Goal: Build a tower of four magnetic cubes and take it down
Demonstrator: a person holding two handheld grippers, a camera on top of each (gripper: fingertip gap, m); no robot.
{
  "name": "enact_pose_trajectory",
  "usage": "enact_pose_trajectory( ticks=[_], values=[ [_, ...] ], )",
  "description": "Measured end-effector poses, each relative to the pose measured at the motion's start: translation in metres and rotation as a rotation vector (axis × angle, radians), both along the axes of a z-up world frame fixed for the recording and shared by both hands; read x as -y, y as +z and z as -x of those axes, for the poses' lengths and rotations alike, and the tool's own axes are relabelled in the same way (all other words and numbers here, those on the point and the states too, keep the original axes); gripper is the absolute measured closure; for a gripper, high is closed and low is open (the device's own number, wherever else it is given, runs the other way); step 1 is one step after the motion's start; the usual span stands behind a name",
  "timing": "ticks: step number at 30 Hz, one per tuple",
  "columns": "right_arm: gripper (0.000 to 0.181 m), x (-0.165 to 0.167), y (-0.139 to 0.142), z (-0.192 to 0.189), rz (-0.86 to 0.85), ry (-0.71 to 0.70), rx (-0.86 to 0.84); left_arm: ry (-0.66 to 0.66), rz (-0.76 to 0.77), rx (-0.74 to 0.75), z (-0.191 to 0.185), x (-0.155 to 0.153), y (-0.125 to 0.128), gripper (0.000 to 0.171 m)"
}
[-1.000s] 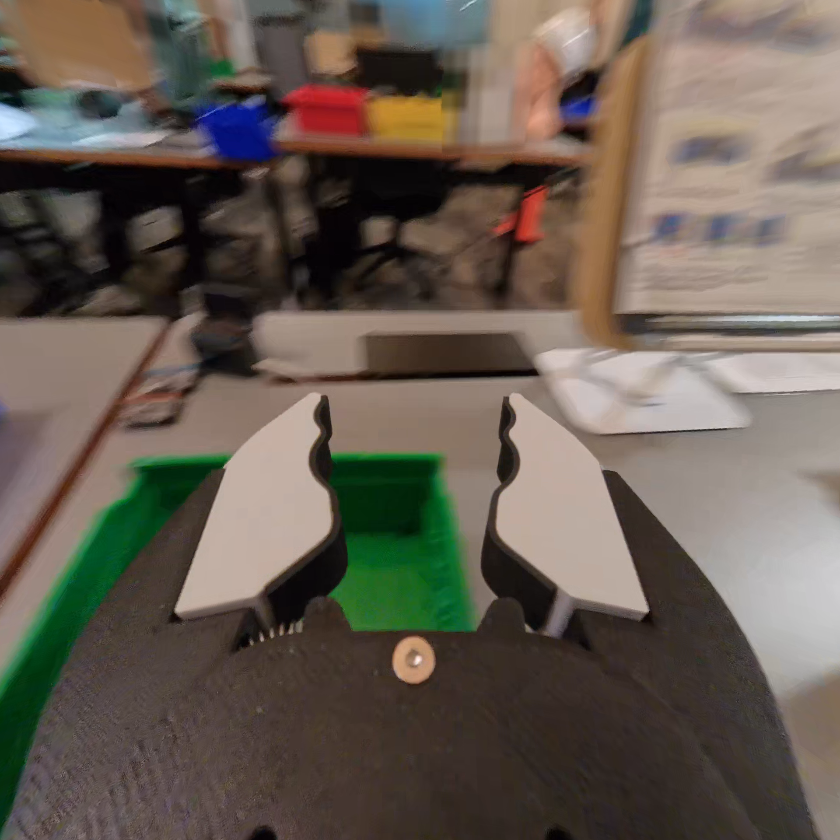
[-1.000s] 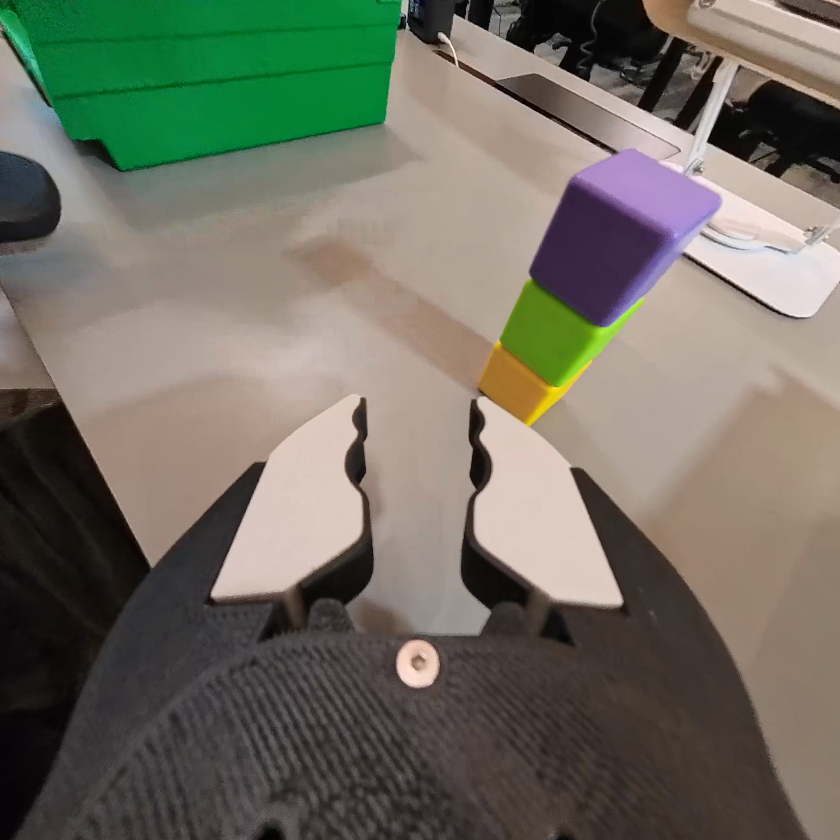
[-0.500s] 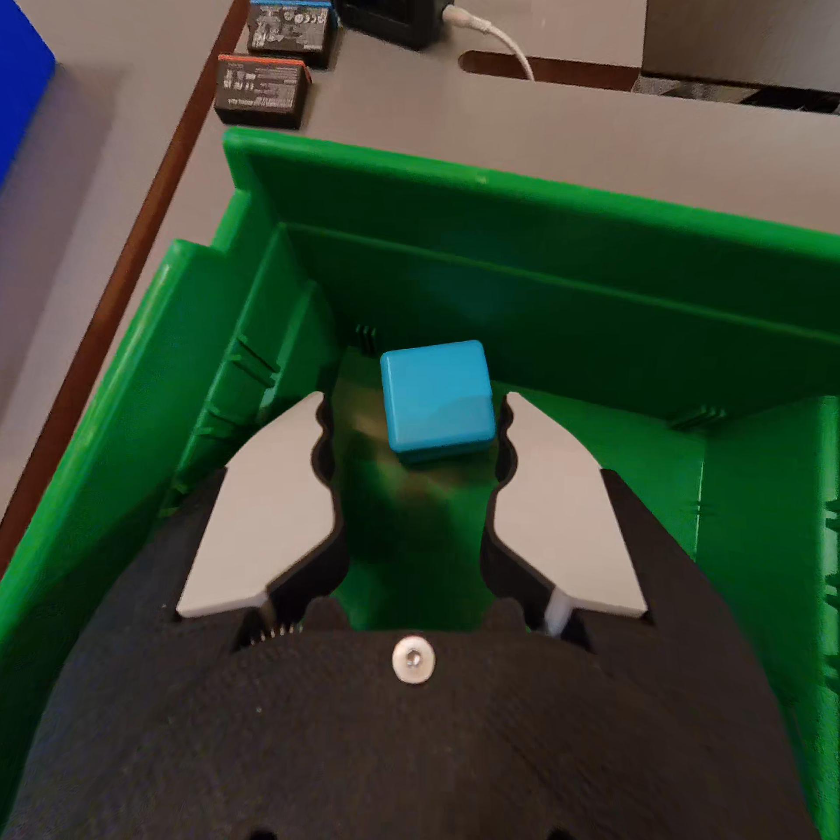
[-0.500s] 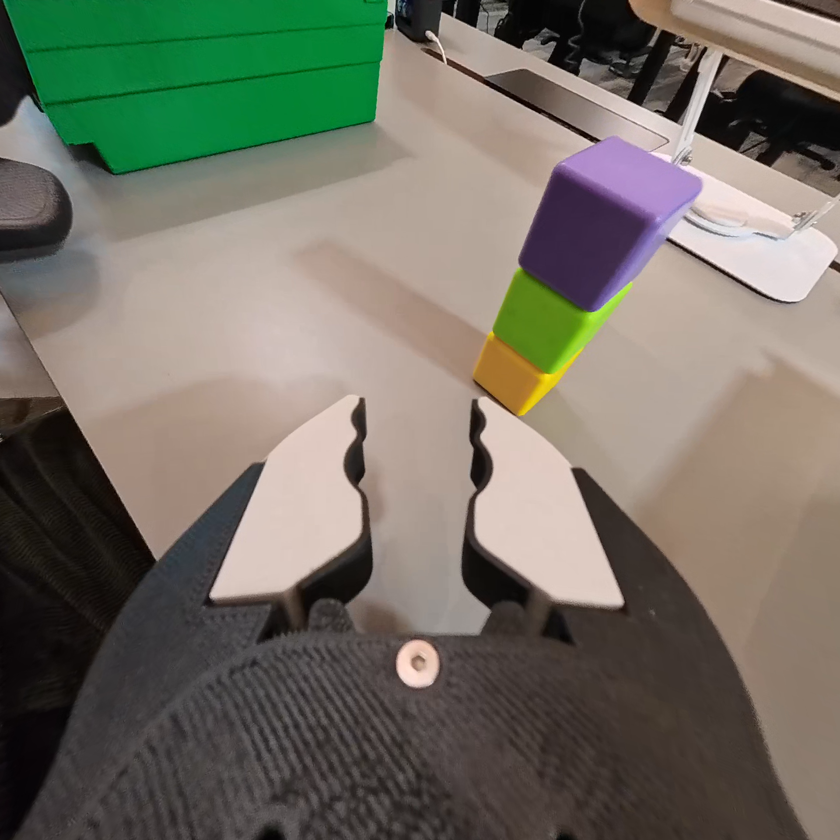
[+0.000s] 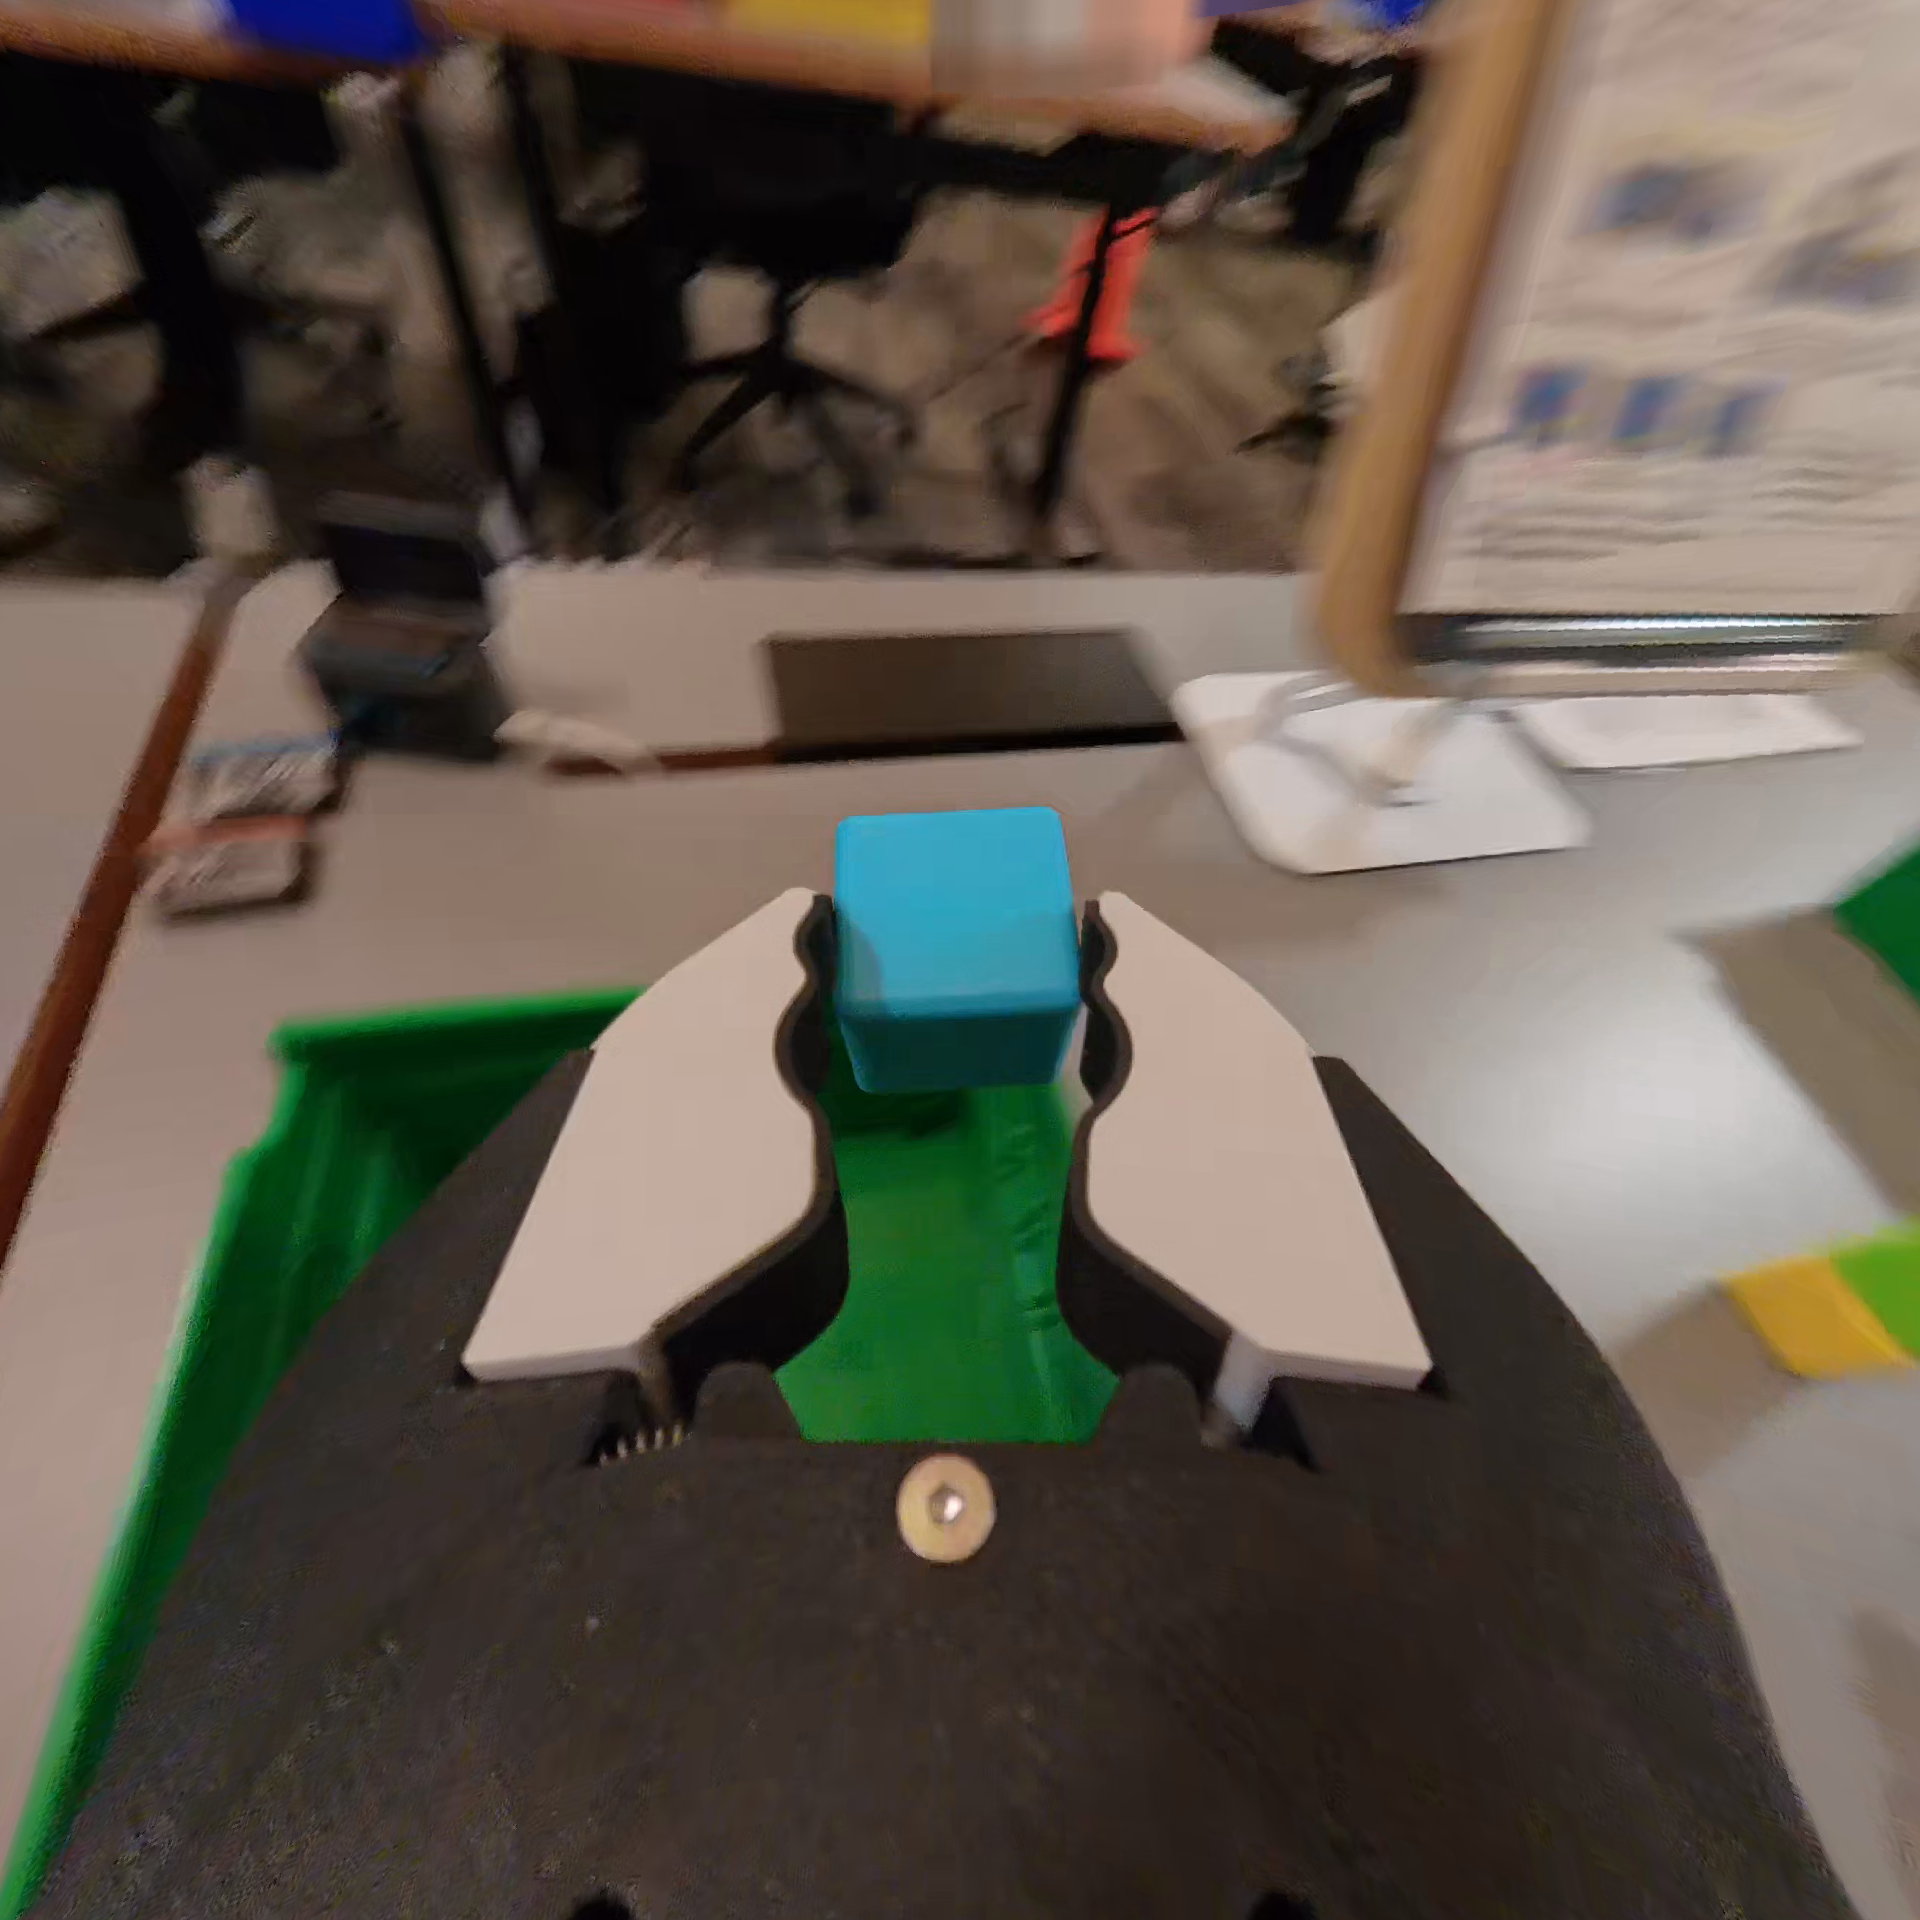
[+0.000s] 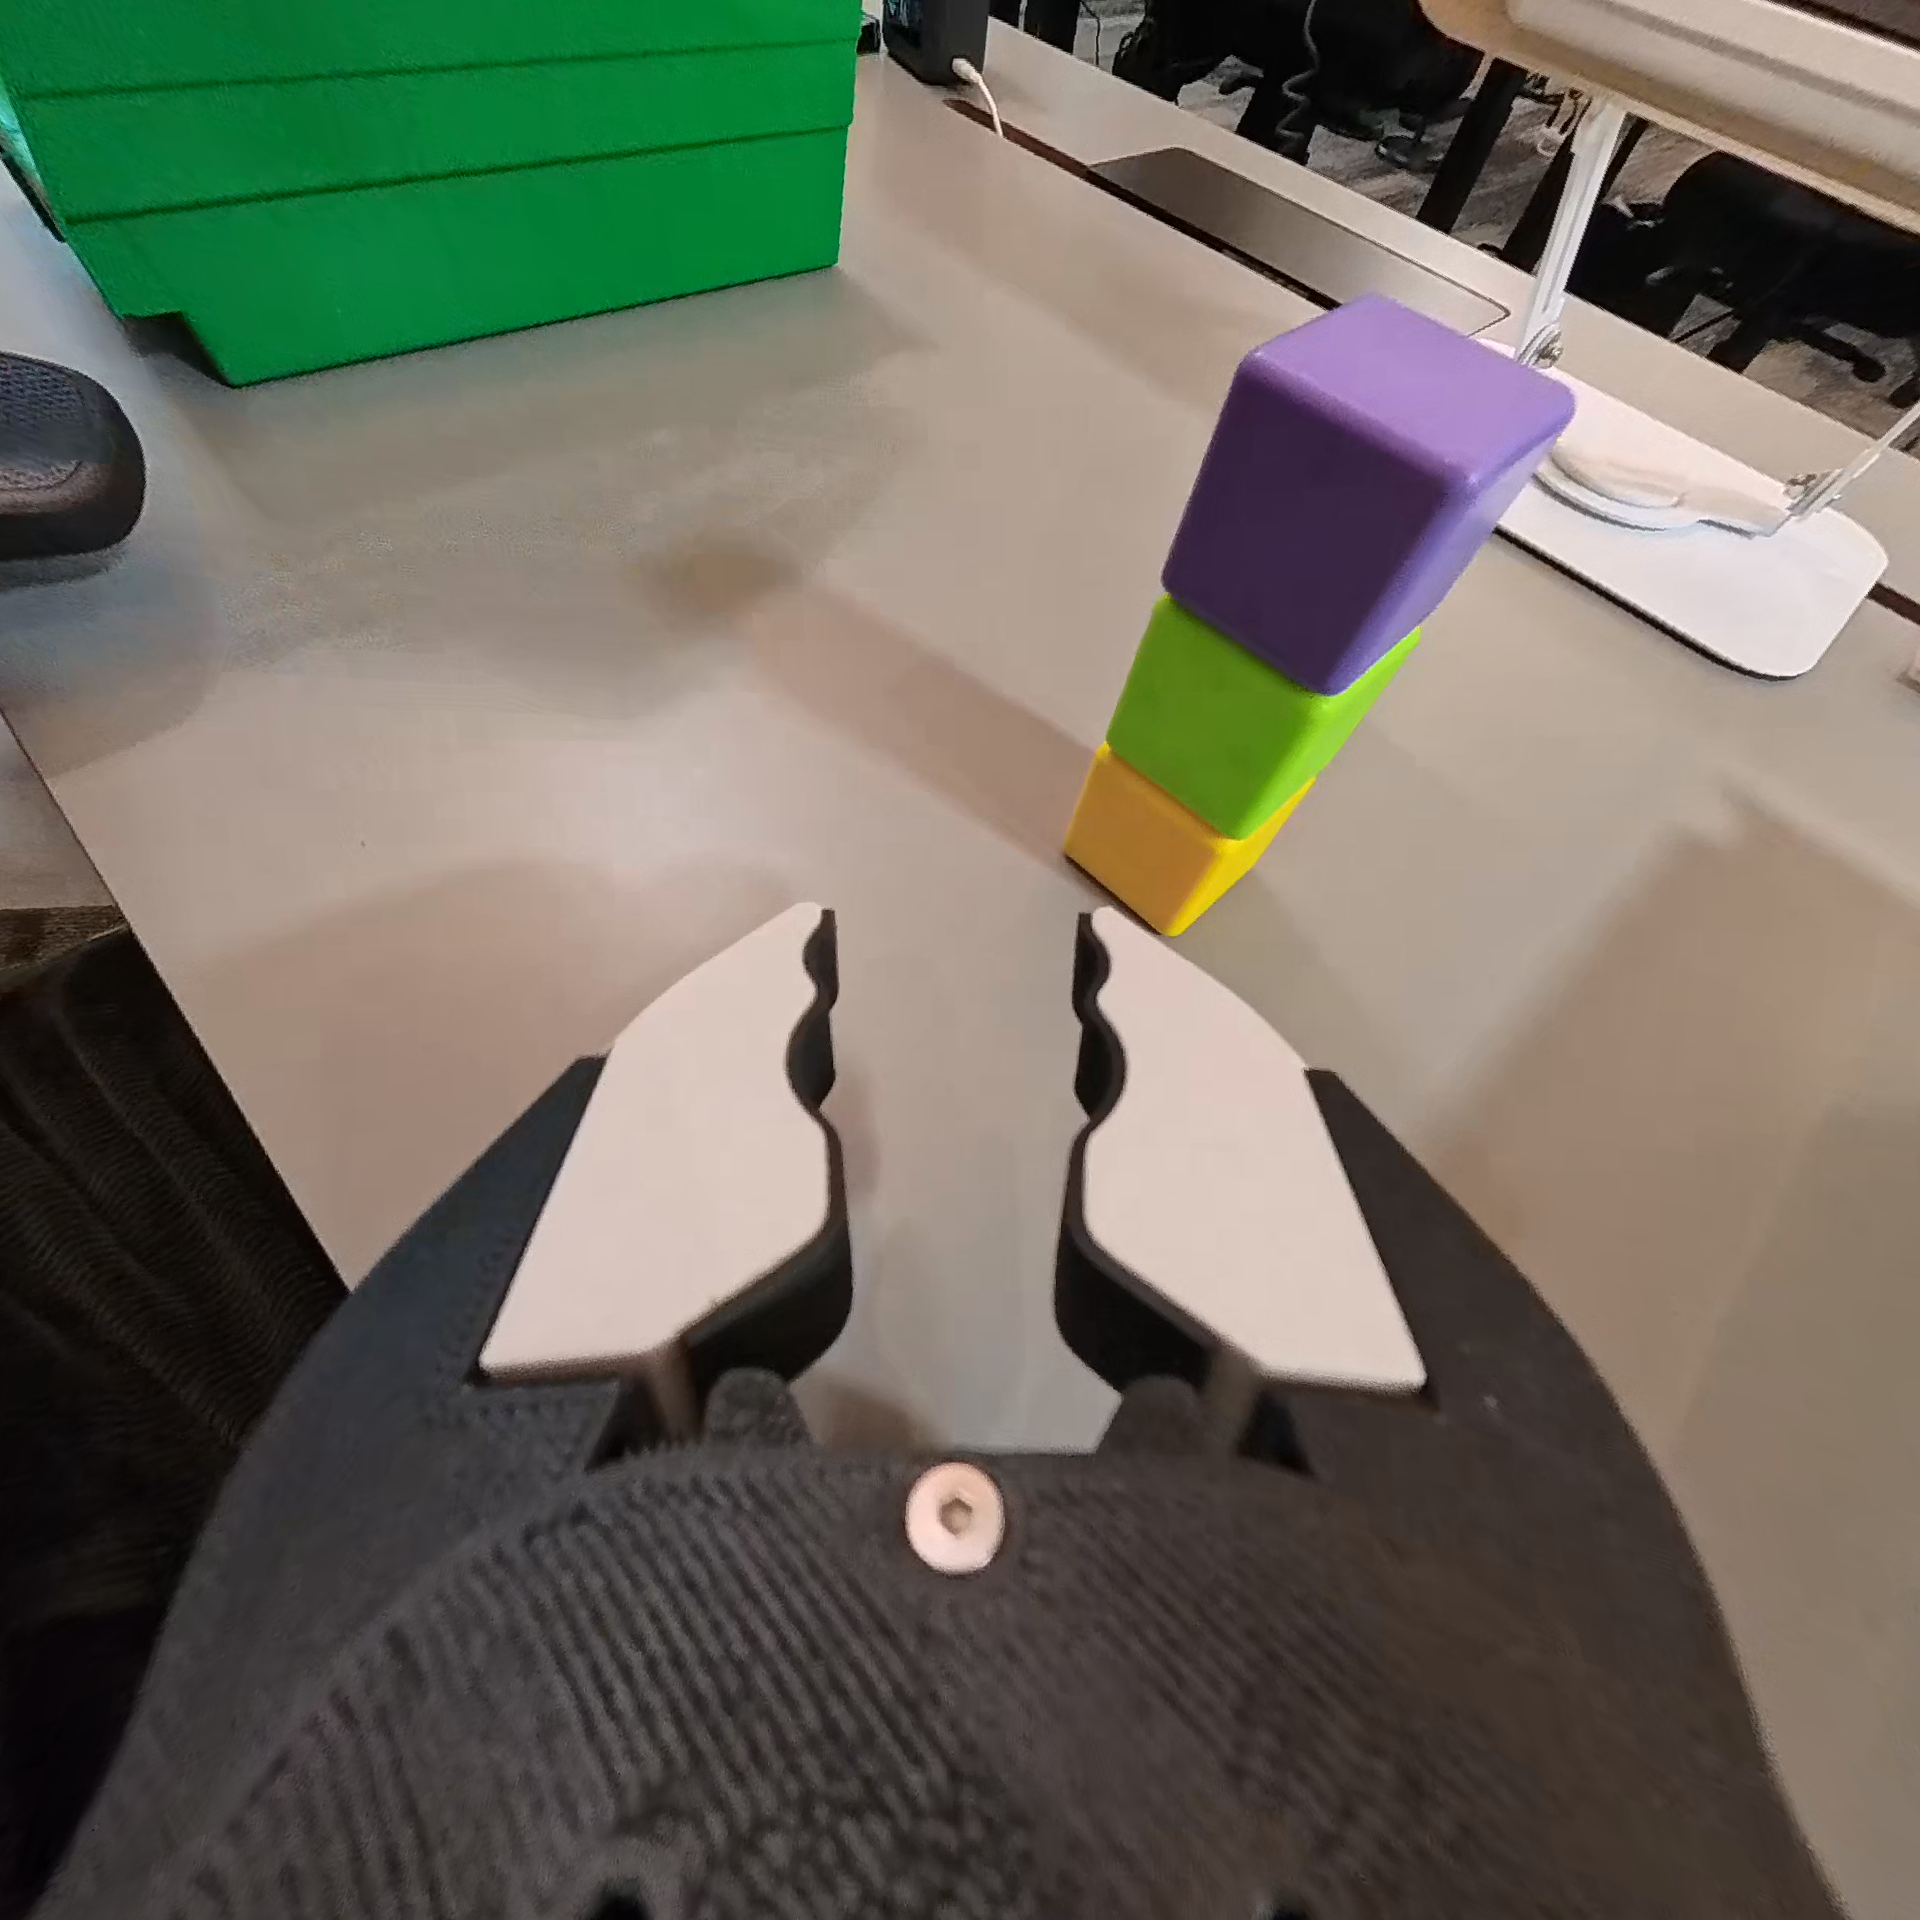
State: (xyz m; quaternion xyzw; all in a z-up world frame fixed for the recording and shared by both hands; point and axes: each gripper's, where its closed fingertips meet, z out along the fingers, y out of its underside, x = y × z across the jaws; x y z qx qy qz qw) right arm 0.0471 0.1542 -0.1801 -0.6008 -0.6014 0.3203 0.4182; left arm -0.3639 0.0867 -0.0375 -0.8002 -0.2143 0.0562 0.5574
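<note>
My left gripper (image 5: 954, 940) is shut on a blue cube (image 5: 951, 935), with both pads pressed against its sides, and holds it above the green bin (image 5: 343, 1122). In the right wrist view my right gripper (image 6: 954, 940) is open and empty above the grey table (image 6: 520, 675). Just ahead and to its right stands a stack of cubes: yellow (image 6: 1164, 847) at the bottom, lime green (image 6: 1236, 722) in the middle, purple (image 6: 1351, 499) on top. The stack's edge also shows at the right of the left wrist view (image 5: 1839, 1314).
The green bin (image 6: 447, 177) stands at the table's far left in the right wrist view. A white stand base (image 6: 1704, 561) lies behind the stack. A framed board (image 5: 1683, 332) and black devices (image 5: 395, 644) stand at the table's back. A dark chair (image 6: 125, 1195) is at the left edge.
My left gripper dipped into the green bin, closed on the blue cube and lifted it out above the bin. My right gripper stayed open and barely moved.
</note>
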Motion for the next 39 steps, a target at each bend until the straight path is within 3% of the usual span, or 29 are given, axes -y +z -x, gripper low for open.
enact_pose_trajectory(
  ticks=[3, 6, 10, 14, 18, 25, 39],
  values=[
    [0.137, 0.000, 0.000, -0.001, -0.002, -0.002, 0.001, -0.306, -0.106, -0.081, -0.085, -0.031, 0.054, 0.126],
    [0.137, -0.001, 0.000, -0.003, -0.003, -0.006, 0.002, -0.609, -0.136, -0.143, -0.176, -0.058, 0.071, 0.126],
    [0.137, -0.001, -0.001, -0.007, -0.005, -0.017, 0.005, -0.894, -0.039, -0.210, -0.264, -0.093, 0.043, 0.126],
    [0.137, -0.004, -0.002, -0.014, -0.005, -0.044, 0.008, -1.090, 0.058, -0.206, -0.319, -0.120, 0.008, 0.126],
    [0.138, -0.008, -0.004, -0.023, -0.001, -0.076, 0.014, -1.169, 0.097, -0.205, -0.338, -0.131, -0.010, 0.126],
    [0.138, -0.009, -0.008, -0.035, -0.006, -0.117, 0.029, -1.263, 0.103, -0.173, -0.352, -0.134, -0.009, 0.126],
    [0.138, -0.013, -0.007, -0.041, 0.005, -0.142, 0.022, -1.324, 0.178, -0.215, -0.370, -0.141, -0.040, 0.126]
  ],
)
